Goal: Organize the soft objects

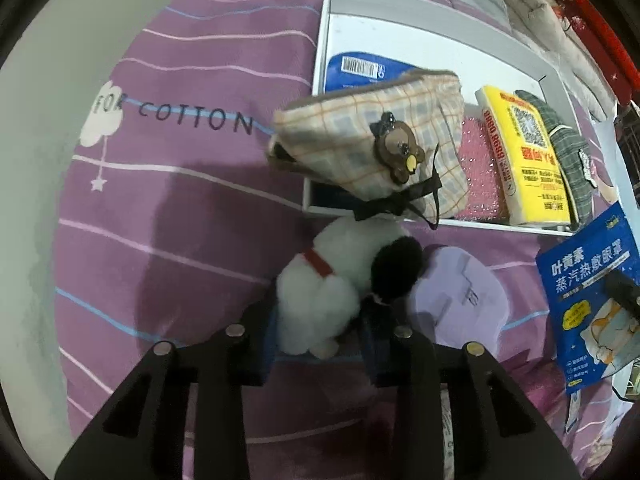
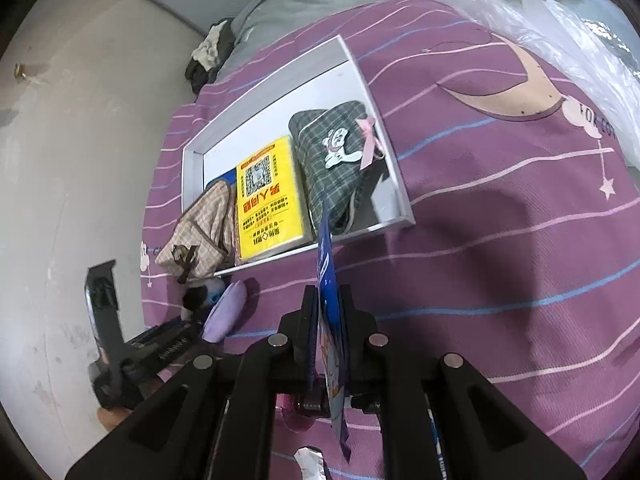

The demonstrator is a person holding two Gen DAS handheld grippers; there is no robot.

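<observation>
left gripper: you have it clamped on the white plush, jaws pressed into its sides. It also shows at the far left edge of the right wrist view.
plush: white body, red collar, black pom at its right. It sits just short of the tray's near rim, over the purple sheet.
beige pouch: plaid, with a brown bear badge and a black bow. It hangs over the tray's near-left corner, tilted. Its bow touches the top of the plush; I can't tell whether they are tied together.
right gripper: you have it closed on the blue packet, held edge-on between the jaws.
packet: its top edge reaches the tray's near rim in the right wrist view; in the left wrist view it shows face-on at right.
tray: white, on the sheet. Inside, in a row: a blue pack, a pink item, a yellow pack and a green pouch.
lilac pad: on the sheet, just right of the plush.
</observation>
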